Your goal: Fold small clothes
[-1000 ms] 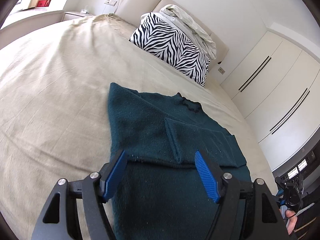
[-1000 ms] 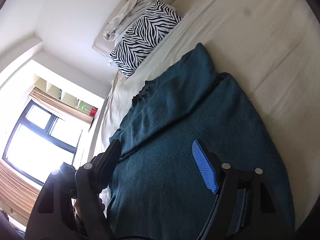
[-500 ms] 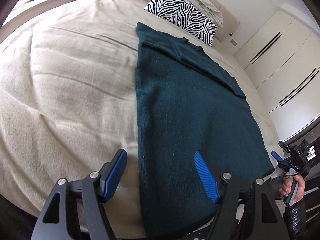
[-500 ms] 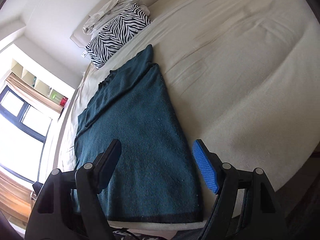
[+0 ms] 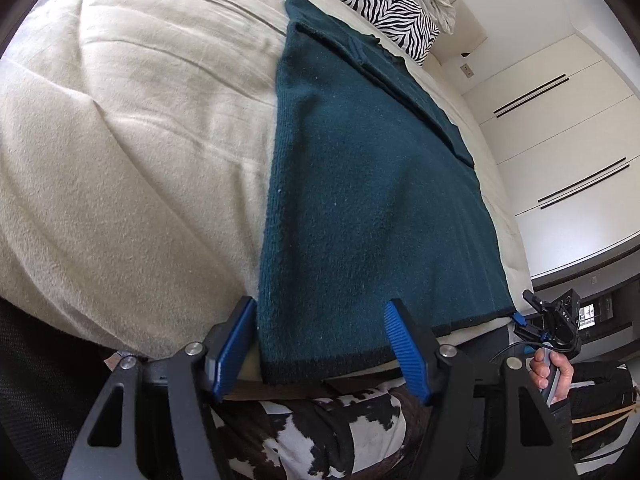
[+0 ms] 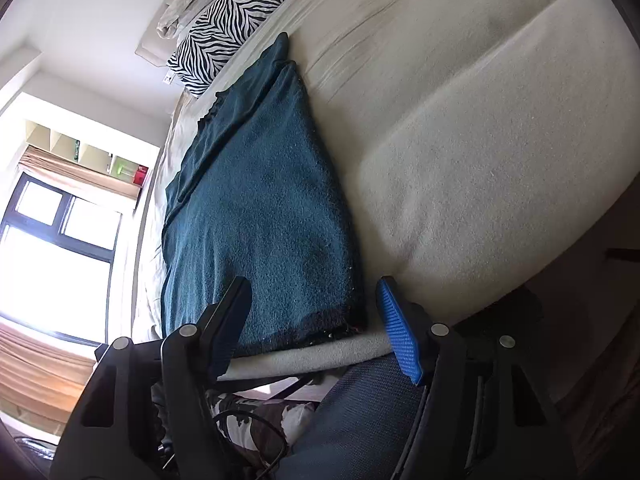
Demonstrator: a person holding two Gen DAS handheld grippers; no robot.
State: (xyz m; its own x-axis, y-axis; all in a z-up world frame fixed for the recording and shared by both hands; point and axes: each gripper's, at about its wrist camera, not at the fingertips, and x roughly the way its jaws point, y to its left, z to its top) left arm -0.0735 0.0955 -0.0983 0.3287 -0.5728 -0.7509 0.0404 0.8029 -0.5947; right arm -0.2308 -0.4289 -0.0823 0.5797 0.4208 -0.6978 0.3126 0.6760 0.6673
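A: Left gripper [image 5: 320,346]: jaws wide apart, blue pads on either side of the near left corner of the sweater's hem, holding nothing. Contact with the cloth cannot be told.

B: Right gripper [image 6: 312,320]: same entry. Jaws wide apart, empty, set at the near right corner of the hem. It also shows small in the left wrist view, at the hem's right end [image 5: 550,326], with the right hand [image 5: 554,372] on its handle.

A: Containers?

B: Open wall cubbies [image 6: 80,148] above the window [image 6: 52,248]; a green item and a red item sit in them, too small to name.

A: Item under task: dark teal knit sweater [image 5: 368,200]. Lies flat on the bed [image 5: 132,152], lengthwise, collar toward the headboard, darker hem band at the bed's near edge. Both sleeves are folded in across the upper body, leaving a long straight-sided shape.

B: Right wrist view agrees [image 6: 260,216]: surface smooth, hem just short of the mattress edge.

A: Beyond the collar: zebra-print pillow [image 5: 380,4], with crumpled pale bedding [image 5: 430,4] behind it.
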